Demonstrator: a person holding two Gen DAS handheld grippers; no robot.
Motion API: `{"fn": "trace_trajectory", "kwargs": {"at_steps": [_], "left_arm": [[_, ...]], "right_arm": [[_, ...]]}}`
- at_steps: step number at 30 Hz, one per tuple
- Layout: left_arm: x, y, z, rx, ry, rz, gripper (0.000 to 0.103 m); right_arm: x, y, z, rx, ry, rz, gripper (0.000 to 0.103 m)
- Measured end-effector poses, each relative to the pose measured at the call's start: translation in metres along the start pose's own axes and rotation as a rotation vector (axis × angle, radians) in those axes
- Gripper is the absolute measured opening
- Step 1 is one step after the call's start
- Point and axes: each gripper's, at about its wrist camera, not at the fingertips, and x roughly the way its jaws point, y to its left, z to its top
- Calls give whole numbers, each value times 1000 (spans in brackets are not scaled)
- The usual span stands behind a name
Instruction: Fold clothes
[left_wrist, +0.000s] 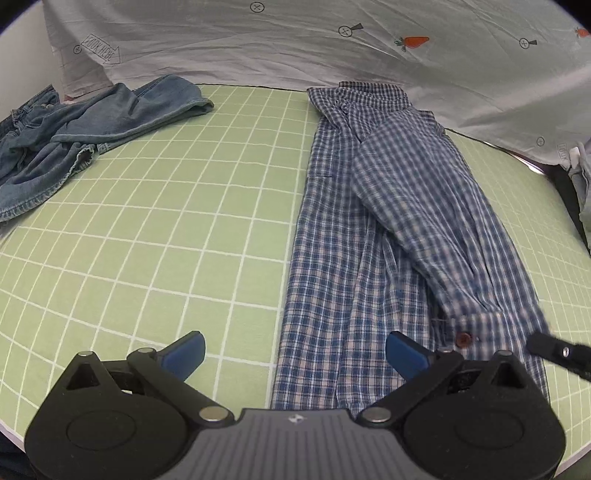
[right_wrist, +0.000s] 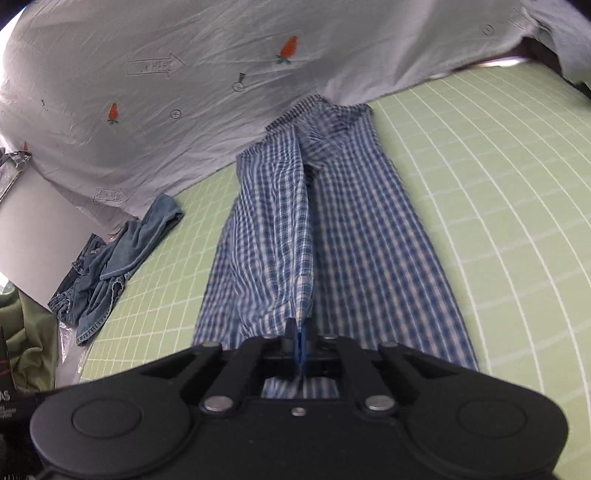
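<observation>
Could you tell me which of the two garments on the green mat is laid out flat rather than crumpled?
The blue plaid shirt lies flat, lengthwise; the denim jeans sit bunched near the mat's edge.

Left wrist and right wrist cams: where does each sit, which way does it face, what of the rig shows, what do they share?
Left wrist: low over the near edge of the green grid mat, facing the far sheet; its open left tongs hover above the blue-and-white checked shirt; the right tongs' black tip pokes in at right.
Right wrist: at the shirt's near hem, looking along it towards the collar; right tongs shut on the shirt's fabric.
Shared: shirt, mat, crumpled blue denim garment, pale carrot-print sheet.
</observation>
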Motion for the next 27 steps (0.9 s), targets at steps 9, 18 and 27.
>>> {"fn": "trace_trajectory", "kwargs": {"at_steps": [9, 18, 27], "left_arm": [[0, 0, -26, 41, 65, -21, 102], [-1, 12, -38, 27, 97, -17, 102], [2, 12, -51, 42, 143, -3, 102]], "right_arm": [[-29, -25, -37, 137, 10, -42, 2], [-27, -13, -39, 25, -5, -142, 9], [-15, 4, -44, -183, 18, -322, 81]]}}
